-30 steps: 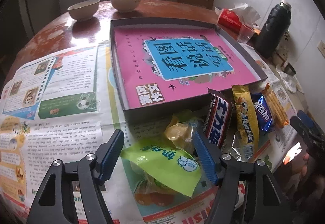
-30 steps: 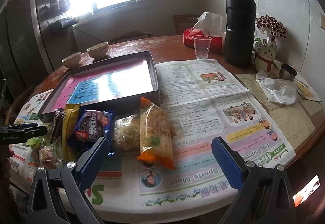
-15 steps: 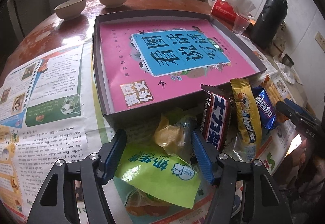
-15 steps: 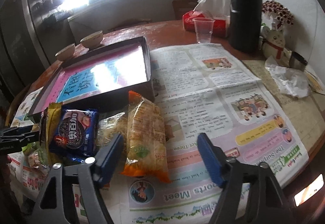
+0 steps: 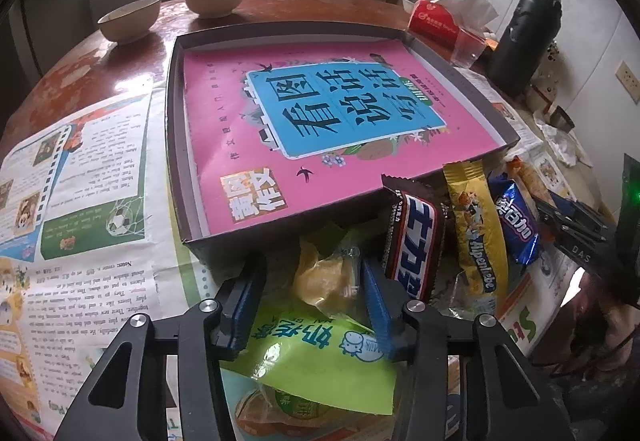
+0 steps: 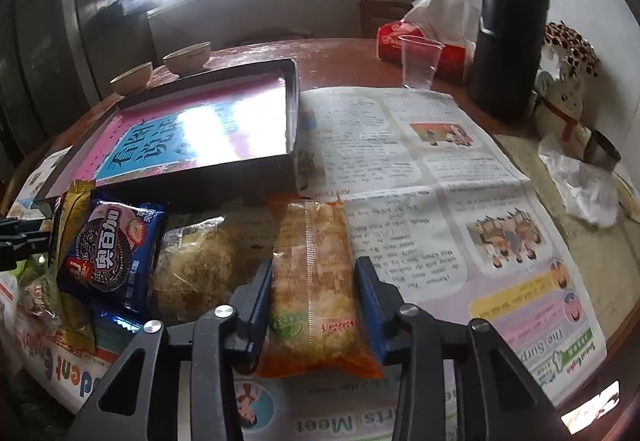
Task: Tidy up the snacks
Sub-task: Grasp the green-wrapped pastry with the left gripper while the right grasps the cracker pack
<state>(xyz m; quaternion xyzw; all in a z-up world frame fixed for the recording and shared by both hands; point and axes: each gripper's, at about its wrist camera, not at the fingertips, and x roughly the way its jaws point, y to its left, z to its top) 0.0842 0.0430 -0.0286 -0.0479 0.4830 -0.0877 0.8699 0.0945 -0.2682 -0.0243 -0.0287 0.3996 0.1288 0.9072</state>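
the left gripper [image 5: 310,305] has its blue jaws on both sides of a green snack bag [image 5: 316,357], narrowly apart and touching its edges, so it seems to grip the bag; the lower part of this bag is hidden behind the gripper body. the bag has blue chinese writing and a small cartoon figure, and under it another packet is only partly seen. just beyond the jaws is a yellow crumpled packet [image 5: 326,277], its label not readable.

the right gripper [image 6: 314,299] is closed on the orange rice cracker pack [image 6: 314,281], the jaws pressing its two long sides. the printing on the pack is too blurred to read.

the snacks lie on newspaper [image 6: 420,201] on the worktop, just in front of the dark tray [image 5: 176,145]. a pink book [image 5: 320,121] with a blue panel of large chinese characters fills the tray; in the right view strong glare hides most of its cover. beside the green bag are a brown chocolate bar [image 5: 412,245], a yellow packet [image 5: 476,237] reading "alpenliebe", and a blue oreo pack [image 6: 108,257] with chinese letters. a clear packet [image 6: 196,269] beside the oreo is hard to identify. the newspaper shows "sports meet" upside down.
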